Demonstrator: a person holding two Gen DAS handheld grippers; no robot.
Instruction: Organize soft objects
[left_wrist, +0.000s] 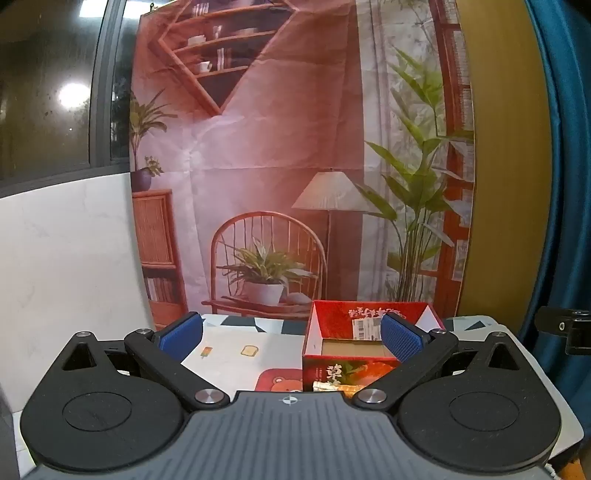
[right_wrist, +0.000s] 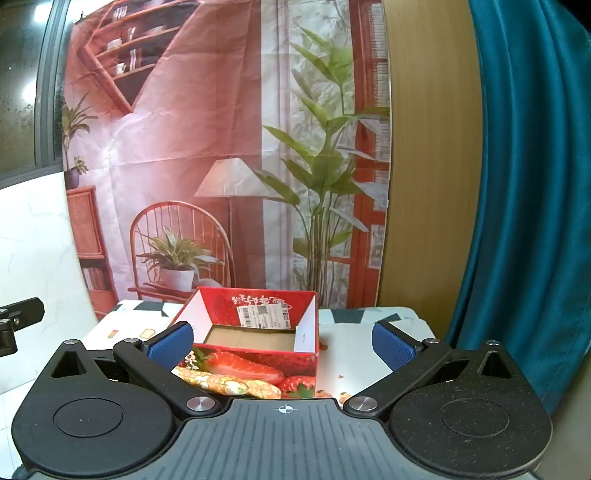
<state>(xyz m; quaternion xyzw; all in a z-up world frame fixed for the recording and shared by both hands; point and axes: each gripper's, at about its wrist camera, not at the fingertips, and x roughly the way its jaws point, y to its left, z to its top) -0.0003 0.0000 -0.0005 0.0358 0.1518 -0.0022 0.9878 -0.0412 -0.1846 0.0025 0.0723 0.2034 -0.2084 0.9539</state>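
A red strawberry-printed box (right_wrist: 255, 343) is seen standing open-topped on the patterned surface (right_wrist: 354, 332), its cardboard floor bare. Just in front of its near wall, a soft yellow-orange patterned object (right_wrist: 225, 384) is seen lying on the surface, touching or nearly touching the box; what it is cannot be told, since part of it is hidden by the gripper body. In the right wrist view, its long axis is seen to run across the view, from lower left of centre toward the middle, roughly parallel to the box front. The right gripper (right_wrist: 282, 343) is held with fingers wide apart and nothing between them; the object lies low and slightly left of their midline, close beneath them. The left gripper (left_wrist: 291, 338) is likewise spread and empty, and only a small end of the soft object (left_wrist: 332, 387) is shown there, right of centre. The right hand is judged the nearer and better placed; a descent with the fingers set across the object's short axis would probably be called for.
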